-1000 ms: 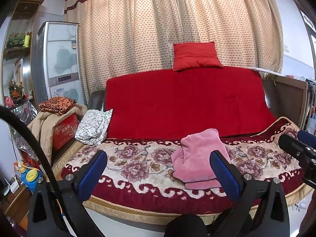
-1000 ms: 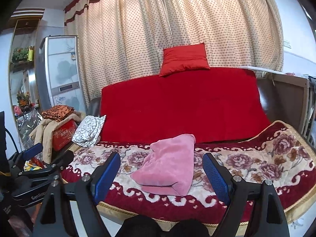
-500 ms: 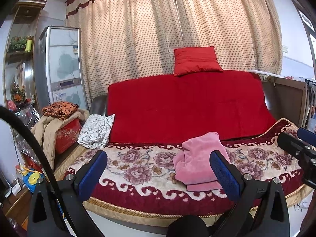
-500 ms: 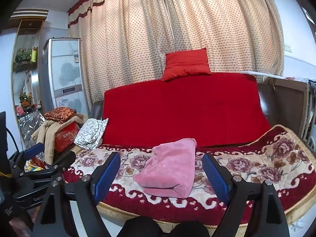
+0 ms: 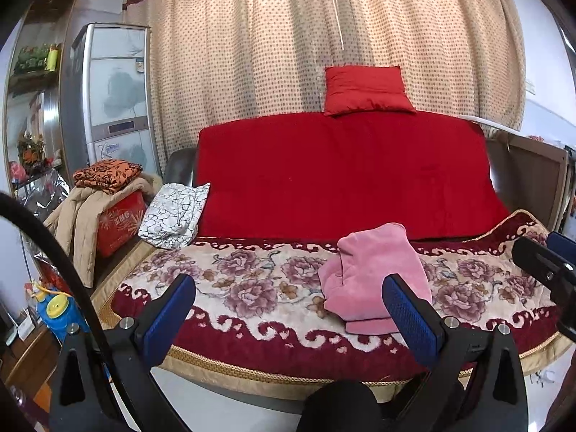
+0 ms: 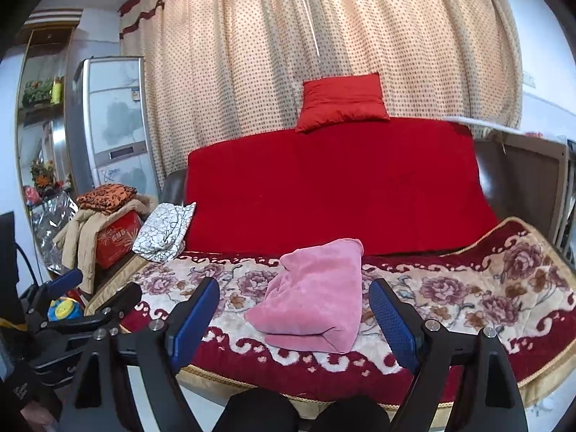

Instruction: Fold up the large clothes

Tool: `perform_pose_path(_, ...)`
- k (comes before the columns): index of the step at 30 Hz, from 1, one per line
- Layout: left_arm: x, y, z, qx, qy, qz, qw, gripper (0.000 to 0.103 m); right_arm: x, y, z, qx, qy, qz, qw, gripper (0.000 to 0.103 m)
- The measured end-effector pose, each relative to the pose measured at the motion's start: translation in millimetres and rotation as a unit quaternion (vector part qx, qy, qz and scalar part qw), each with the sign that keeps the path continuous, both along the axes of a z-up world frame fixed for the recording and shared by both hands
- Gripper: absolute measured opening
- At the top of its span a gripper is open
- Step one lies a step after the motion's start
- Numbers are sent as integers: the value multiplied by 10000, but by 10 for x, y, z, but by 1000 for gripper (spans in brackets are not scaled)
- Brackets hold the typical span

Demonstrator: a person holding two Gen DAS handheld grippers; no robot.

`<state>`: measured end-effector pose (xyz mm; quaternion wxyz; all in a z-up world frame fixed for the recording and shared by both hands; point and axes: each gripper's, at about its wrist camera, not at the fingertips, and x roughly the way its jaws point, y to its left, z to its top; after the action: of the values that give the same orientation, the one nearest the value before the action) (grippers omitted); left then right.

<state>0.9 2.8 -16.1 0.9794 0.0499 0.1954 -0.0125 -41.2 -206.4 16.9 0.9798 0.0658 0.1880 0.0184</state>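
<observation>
A folded pink garment (image 6: 316, 295) lies on the sofa's floral blanket (image 6: 468, 288), well short of both grippers. Soft, plush and probably light, it looks easiest taken by an edge. Left gripper (image 5: 288, 309) and right gripper (image 6: 295, 313) hover with fingers spread, empty.

pink folded garment (image 5: 374, 277) and sofa (image 5: 342, 176) sit lower in both views

Home living room, sofa (image 5: 342, 180), curtains (image 5: 288, 43), fridge (image 5: 115, 93)

Both views are bright and sharp, daylight glowing through the curtain (image 5: 324, 36) at twelve o'clock. Fisheye bending curves the edges, and black vignette fills the corners.
</observation>
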Motion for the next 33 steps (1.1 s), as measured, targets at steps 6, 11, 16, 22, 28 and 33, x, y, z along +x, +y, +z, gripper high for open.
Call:
perform_pose_path(6, -31, 68, 17, -32, -57, 44, 10000, 103, -64, 87, 80, -83, -120, 21, 9999, 87)
perform_pose_path(11, -53, 121, 44, -67, -93, 99, 9999, 103, -63, 147, 87, -111, -96, 90, 9999, 87)
perform_pose_path(16, -91, 152, 67, -93, -154, 129, 9998, 103, -103, 183, 126, -163, -172, 125, 9996, 87)
perform_pose_path(22, -117, 159, 88, -120, -198, 127, 9997, 103, -130, 197, 140, -171, -197, 134, 9996, 87)
perform_pose_path(28, -110, 158, 78, -116, -164, 129, 9997, 103, -134, 198, 142, -159, -174, 143, 9996, 87)
perform_pose_path(33, -110, 147, 83, -93, -154, 136, 9997, 103, -134, 181, 144, -144, -171, 148, 9996, 87)
